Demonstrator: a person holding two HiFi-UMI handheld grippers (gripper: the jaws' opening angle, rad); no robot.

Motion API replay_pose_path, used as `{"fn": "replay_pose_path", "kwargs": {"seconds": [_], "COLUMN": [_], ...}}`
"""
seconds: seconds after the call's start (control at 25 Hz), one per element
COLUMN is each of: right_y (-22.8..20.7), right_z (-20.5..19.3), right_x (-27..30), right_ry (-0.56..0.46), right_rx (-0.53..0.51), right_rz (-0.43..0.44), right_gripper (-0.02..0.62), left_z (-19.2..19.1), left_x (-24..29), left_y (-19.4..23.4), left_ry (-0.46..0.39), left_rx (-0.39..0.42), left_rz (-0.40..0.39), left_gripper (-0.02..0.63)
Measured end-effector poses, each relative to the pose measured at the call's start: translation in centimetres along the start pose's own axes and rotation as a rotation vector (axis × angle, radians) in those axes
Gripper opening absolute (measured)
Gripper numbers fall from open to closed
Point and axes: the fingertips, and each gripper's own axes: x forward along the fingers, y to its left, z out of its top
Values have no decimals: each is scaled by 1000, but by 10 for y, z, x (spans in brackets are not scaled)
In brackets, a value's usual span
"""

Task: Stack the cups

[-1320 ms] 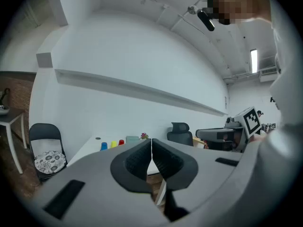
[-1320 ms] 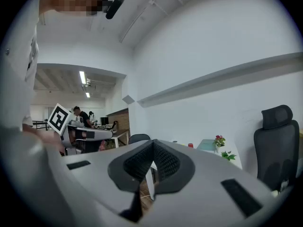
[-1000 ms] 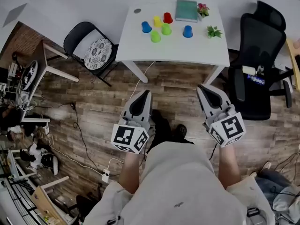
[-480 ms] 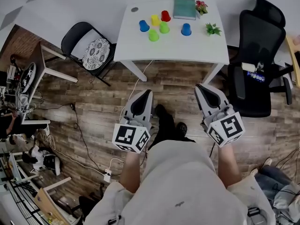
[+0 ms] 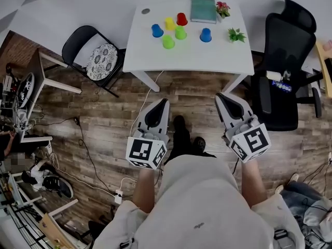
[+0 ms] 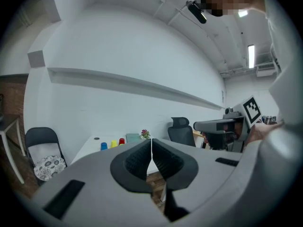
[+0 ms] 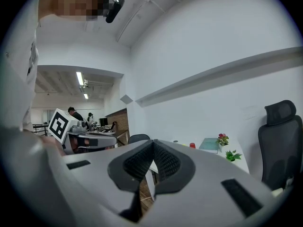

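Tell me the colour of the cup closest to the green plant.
Blue. The cup beside the green plant shows best in the head view.

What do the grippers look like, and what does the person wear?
Both the left gripper and the right gripper are grey and tapered, with black ridged pads. Each carries a white cube with black square markers. The person wears light beige clothes.

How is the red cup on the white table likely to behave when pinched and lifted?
The red cup looks small and plastic, so probably light and stiff. Its smooth-looking sides might slip in a pinch. On the white table, a nudge would likely slide or tip it.
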Motion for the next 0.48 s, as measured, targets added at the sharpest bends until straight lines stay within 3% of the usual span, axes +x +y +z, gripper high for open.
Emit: {"fn": "replay_pose_path", "kwargs": {"seconds": [0.12, 0.48], "right_y": [0, -8], "right_z": [-2, 4], "right_x": [18, 71], "right_ry": [19, 43], "right_rx": [-2, -10], "right_rz": [7, 12], "right_gripper": [8, 8], "left_z": [-2, -2], "left_x": [9, 43], "left_y": [9, 45], "left_ry": [21, 38], "left_rx": [50, 40], "left_rz": [-3, -48], "left_gripper": [23, 23]}}
